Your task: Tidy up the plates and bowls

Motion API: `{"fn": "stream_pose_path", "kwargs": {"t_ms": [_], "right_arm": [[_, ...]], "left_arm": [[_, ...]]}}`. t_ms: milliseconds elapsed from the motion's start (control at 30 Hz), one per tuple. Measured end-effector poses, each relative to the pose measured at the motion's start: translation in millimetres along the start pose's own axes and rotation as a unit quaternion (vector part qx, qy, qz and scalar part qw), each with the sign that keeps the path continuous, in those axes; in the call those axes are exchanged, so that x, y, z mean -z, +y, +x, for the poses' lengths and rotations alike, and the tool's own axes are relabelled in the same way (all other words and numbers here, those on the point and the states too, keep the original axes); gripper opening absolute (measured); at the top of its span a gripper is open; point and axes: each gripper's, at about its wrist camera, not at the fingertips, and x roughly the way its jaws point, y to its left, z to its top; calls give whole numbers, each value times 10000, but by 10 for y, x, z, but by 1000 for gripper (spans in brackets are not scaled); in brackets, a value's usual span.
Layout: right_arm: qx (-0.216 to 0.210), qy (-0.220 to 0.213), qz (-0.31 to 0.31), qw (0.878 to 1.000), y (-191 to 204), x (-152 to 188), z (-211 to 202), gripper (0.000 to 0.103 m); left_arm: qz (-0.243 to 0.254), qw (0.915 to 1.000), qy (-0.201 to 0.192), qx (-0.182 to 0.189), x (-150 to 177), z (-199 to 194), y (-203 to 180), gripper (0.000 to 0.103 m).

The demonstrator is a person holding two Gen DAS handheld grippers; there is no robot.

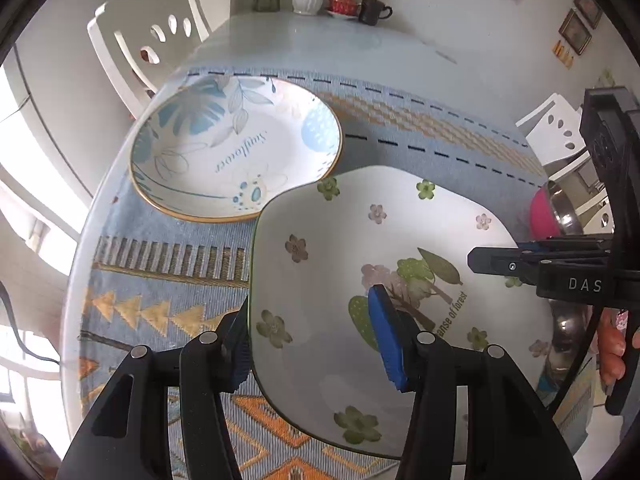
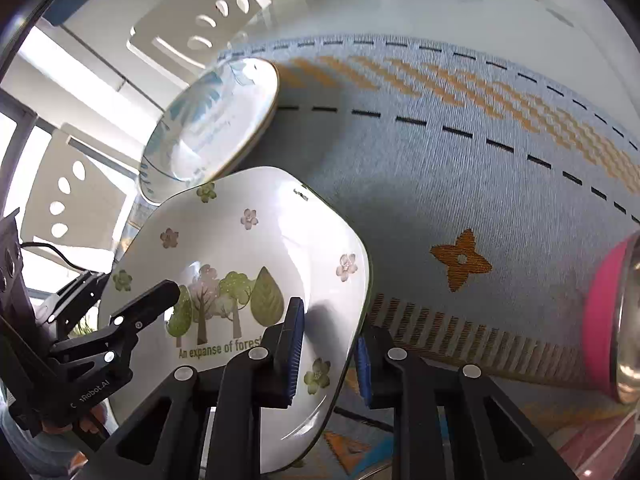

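White square forest plate [image 2: 256,248] hangs tilted above the tabletop's woven runner [image 2: 460,184], both claws clenched on it: left claw [image 1: 316,344] and right claw [image 2: 328,354] gripping opposite rims

Before us, a glossy glazed ceramic square plate [image 2: 256,240], a gilt-rimmed glazed round plate [image 1: 236,148], our matt black plastic grippers' ribbed blue pads [image 1: 390,340], a coarse woven cloth runner [image 2: 460,168], a polished steel bowl [image 2: 628,320], a smooth shiny tabletop [image 1: 312,40].
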Motion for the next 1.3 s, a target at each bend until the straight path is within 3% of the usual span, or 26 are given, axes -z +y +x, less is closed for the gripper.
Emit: {"fn": "stream_pose_path", "kwargs": {"t_ms": [200, 500, 767, 1100, 1300], "right_arm": [[-82, -207, 121, 9997, -40, 158, -218, 22], [52, -375, 252, 9990, 242, 544, -398, 21], [86, -555, 547, 9969, 474, 1124, -635, 21], [-30, -560, 1344, 9893, 672, 1924, -524, 21], [-40, -566, 1620, 9852, 725, 2210, -495, 21]], "left_arm": [[145, 9998, -159, 59, 10, -165, -51, 48], [524, 9984, -97, 165, 287, -398, -118, 48], [845, 9957, -142, 347, 596, -664, -90, 48], [1206, 9912, 133, 530, 1058, -736, -46, 48], [1345, 9887, 231, 622, 1218, -758, -65, 48]]}}
